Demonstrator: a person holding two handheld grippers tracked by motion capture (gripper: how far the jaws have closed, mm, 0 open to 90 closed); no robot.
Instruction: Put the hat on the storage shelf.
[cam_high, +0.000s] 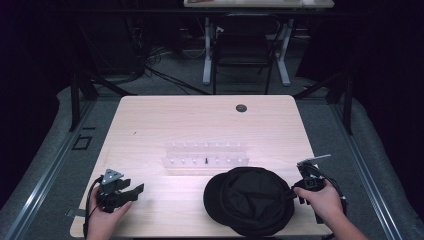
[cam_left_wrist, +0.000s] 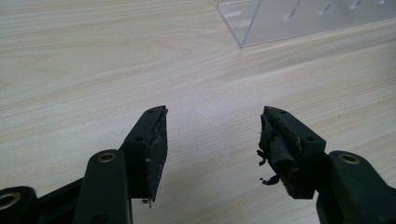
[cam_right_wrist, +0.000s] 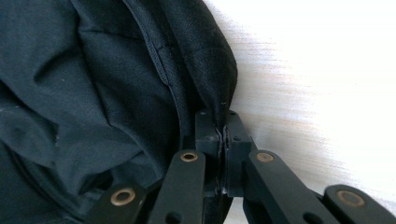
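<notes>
A black cap (cam_high: 248, 200) lies upside down on the wooden table (cam_high: 200, 120) near the front edge, right of centre. My right gripper (cam_high: 295, 192) is at its right rim, shut on the fabric edge; in the right gripper view the cap (cam_right_wrist: 93, 93) has its rim pinched between the two jaws of the right gripper (cam_right_wrist: 223, 128). My left gripper (cam_high: 135, 191) rests at the front left of the table, held by a hand. In the left gripper view the left gripper (cam_left_wrist: 212, 135) stands open over bare wood with nothing between its jaws.
A clear plastic rack (cam_high: 206, 156) with small pegs sits in the middle of the table, also visible as the clear rack (cam_left_wrist: 299, 21) ahead of the left gripper. A round grommet (cam_high: 241, 108) is near the far edge. Chair and desk legs stand beyond the table.
</notes>
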